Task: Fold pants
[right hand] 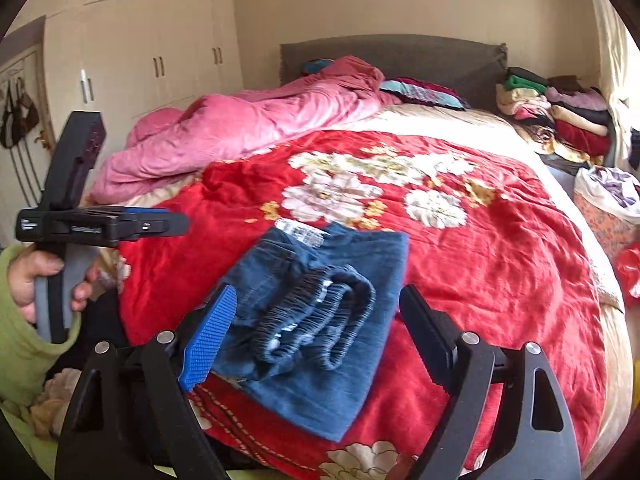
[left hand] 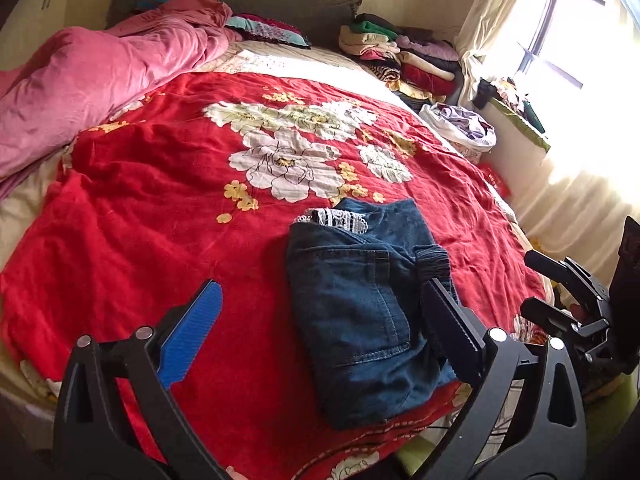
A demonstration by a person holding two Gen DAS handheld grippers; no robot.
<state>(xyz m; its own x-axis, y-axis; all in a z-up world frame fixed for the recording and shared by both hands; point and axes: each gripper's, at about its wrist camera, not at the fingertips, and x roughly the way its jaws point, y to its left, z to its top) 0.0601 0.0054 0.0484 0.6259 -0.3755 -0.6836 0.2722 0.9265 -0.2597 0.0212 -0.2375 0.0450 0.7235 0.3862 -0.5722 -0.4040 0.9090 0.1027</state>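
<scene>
Folded pants (left hand: 360, 320) lie on the blanket (left hand: 160, 208) between both wide, empty tongs (left hand: 324, 320) (right hand: 320, 328).

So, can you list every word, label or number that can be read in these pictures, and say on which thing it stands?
None can be read.
Left gripper: small white print on its black body, too small and blurred.
Pants: white label near the far edge, blurred, no letters clear.
Red packet beside the bed: faint marks, too small.
</scene>
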